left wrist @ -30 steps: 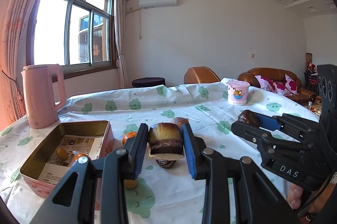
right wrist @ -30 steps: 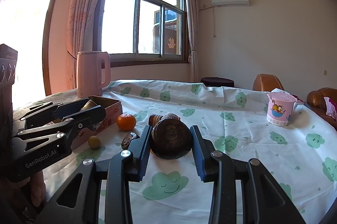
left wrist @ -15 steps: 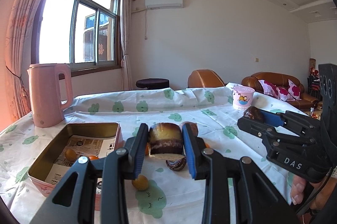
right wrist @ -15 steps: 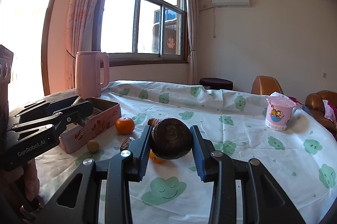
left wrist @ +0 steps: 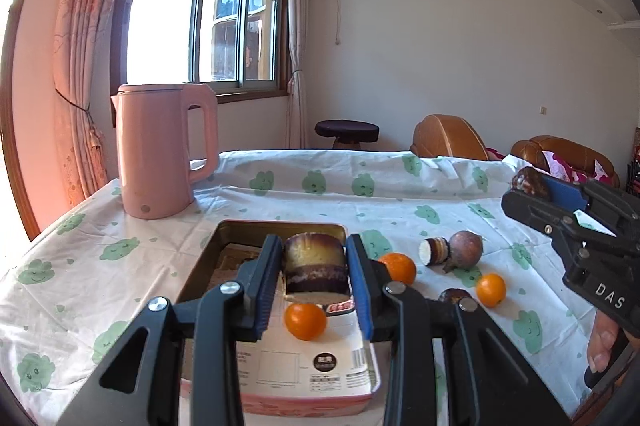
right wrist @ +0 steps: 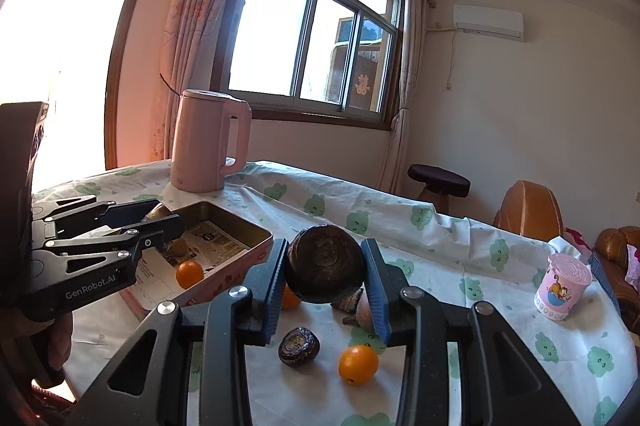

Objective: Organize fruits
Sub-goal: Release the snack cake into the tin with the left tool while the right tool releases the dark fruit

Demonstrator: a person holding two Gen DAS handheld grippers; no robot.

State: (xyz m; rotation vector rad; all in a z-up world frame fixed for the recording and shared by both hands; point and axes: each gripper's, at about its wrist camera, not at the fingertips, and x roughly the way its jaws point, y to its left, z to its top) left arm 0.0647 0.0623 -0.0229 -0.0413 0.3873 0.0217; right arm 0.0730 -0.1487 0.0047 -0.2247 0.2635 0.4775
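Left wrist view: left gripper [left wrist: 314, 276] clamped a cut yellow-and-purple fruit chunk [left wrist: 315, 268] above the open pink rectangular tin [left wrist: 280, 392]; small orange [left wrist: 305, 321] lay inside.

Right wrist view: right gripper [right wrist: 325, 282] gripped a round dark-brown fruit [right wrist: 325, 268] above the cloud-print tablecloth [right wrist: 460, 258], beside the tin.

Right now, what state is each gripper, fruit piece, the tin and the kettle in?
left gripper: shut on cut fruit chunk, over the tin
right gripper: shut on dark round fruit
tin: open, orange inside
kettle: upright, lid closed
pink cup: upright, sealed
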